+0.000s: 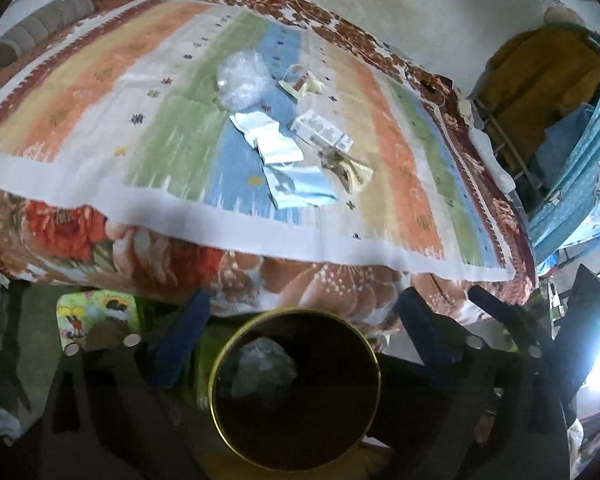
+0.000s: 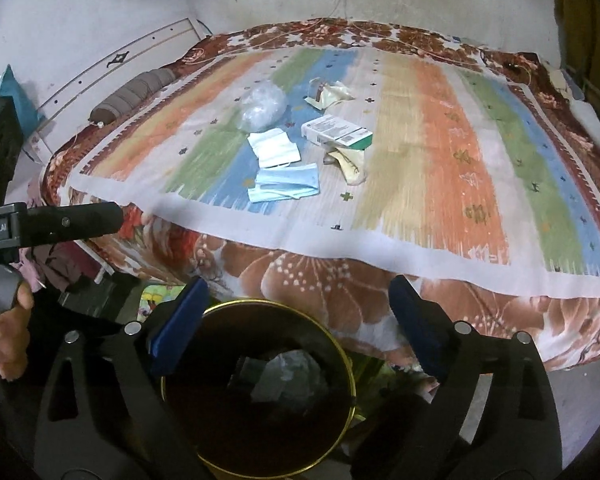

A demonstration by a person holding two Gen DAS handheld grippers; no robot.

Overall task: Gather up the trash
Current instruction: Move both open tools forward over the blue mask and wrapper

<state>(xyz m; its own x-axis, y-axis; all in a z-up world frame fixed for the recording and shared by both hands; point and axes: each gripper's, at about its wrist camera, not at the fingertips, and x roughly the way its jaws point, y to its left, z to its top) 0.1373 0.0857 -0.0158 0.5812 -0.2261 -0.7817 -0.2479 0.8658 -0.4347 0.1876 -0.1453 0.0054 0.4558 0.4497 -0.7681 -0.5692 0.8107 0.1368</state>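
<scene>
A dark round bin (image 2: 260, 392) with a gold rim stands on the floor just against the near edge of a bed (image 2: 300, 276), probably so litter can be dropped straight in. Both grippers hang above the bin. The right hand-held gripper (image 2: 296, 320) has its blue-padded jaws spread wide and holds nothing. The left hand-held gripper (image 1: 300, 324) is likewise wide apart and empty.

Inside the bin lies crumpled clear plastic (image 2: 292, 372), with something darker beside it that is too dim to identify.

The remaining trash sits on the striped cloth (image 2: 440, 160) covering the bed, well beyond the bin: a clear plastic bag (image 2: 262, 106) farthest off, a small printed carton (image 2: 336, 132), white folded wrappers (image 2: 274, 148), blue face masks (image 2: 284, 188) nearest the bin, and two yellowish crumpled scraps (image 2: 350, 164).
</scene>
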